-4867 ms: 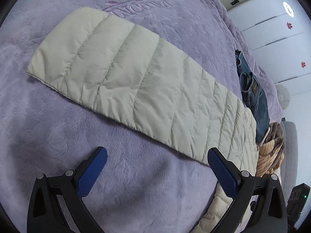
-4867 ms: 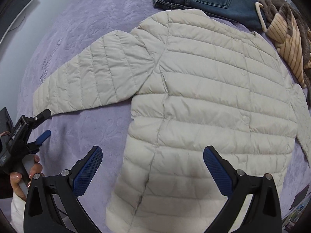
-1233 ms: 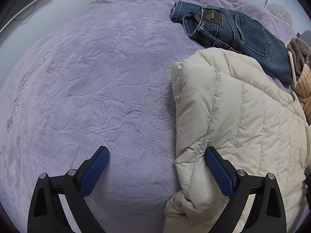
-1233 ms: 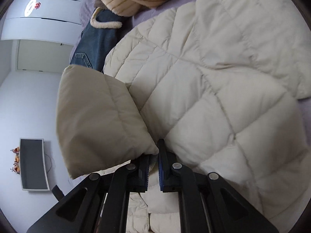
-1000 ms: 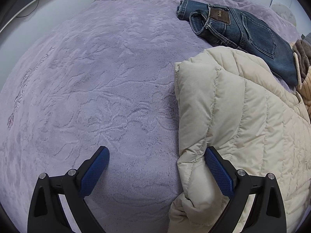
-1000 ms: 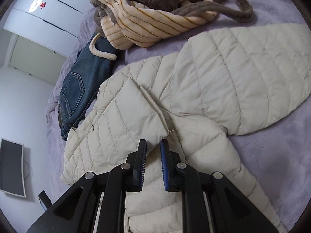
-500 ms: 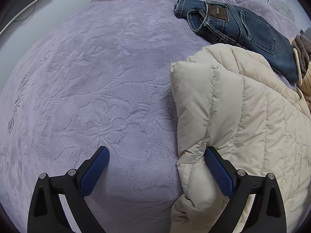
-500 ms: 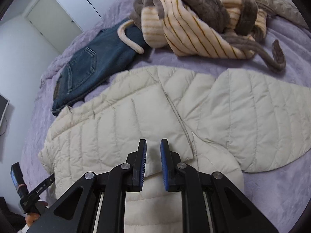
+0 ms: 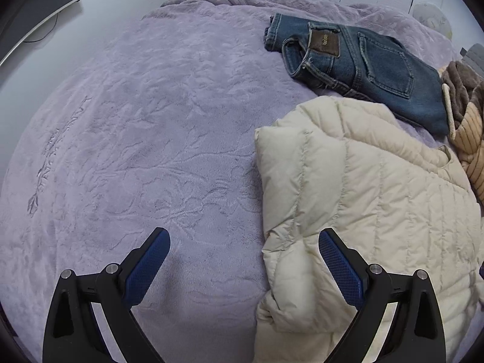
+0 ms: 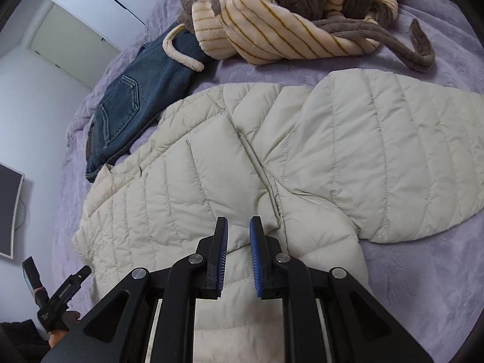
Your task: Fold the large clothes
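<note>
Crowding jacket (image 10: 302,157), jeans (image 9: 363,63), striped robe (image 10: 272,24), purple blanket (image 9: 136,136)

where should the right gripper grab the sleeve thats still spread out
Grip the sleeve at its cuff end, coming in from the open blanket side. It lies flat and spread away from the jacket body, so the free edge is easy for the right gripper fingers to pinch and carry across.

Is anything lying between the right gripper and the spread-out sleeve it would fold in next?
Nothing visible. The right gripper hovers over the cream puffer jacket; its sleeve lies flat and uncovered. The striped robe sits beyond it.
</note>
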Tool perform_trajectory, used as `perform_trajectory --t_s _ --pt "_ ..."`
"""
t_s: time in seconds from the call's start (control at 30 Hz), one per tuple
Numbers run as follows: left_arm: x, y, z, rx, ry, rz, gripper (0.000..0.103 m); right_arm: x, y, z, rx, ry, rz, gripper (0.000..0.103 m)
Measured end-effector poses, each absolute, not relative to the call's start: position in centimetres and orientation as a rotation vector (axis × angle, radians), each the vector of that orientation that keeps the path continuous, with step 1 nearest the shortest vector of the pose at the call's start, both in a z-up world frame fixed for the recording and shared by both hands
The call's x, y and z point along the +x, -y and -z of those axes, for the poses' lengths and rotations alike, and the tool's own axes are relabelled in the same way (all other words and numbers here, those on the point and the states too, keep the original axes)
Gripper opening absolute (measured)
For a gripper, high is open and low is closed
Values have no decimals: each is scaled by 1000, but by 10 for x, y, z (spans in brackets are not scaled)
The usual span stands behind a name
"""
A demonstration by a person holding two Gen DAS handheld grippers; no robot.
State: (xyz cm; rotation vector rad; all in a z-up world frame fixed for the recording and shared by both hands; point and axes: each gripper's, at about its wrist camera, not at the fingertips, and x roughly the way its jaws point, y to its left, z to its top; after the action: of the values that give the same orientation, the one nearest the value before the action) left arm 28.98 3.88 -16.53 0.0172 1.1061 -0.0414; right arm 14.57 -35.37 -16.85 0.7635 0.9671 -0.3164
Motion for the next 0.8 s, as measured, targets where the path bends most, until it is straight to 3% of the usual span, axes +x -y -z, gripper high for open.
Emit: perform_trajectory --t_s 0.03,0.1,0.13,0.43,0.57,0.8 --pt "286 -34 158 22 -1101 51 99 140 358 166 782 -961 311 20" --pt "278 -22 146 34 -1096 79 99 126 369 164 826 -952 315 50" --pt "273 -15 142 41 -1098 98 99 116 375 163 846 -946 329 55" --pt "212 100 138 117 -1160 334 99 32 434 169 967 -938 465 59" --pt "190 151 148 177 -1197 421 99 -8 468 174 1069 -879 528 76" --pt "155 207 151 200 -1232 512 99 -60 520 198 1225 -807 620 77"
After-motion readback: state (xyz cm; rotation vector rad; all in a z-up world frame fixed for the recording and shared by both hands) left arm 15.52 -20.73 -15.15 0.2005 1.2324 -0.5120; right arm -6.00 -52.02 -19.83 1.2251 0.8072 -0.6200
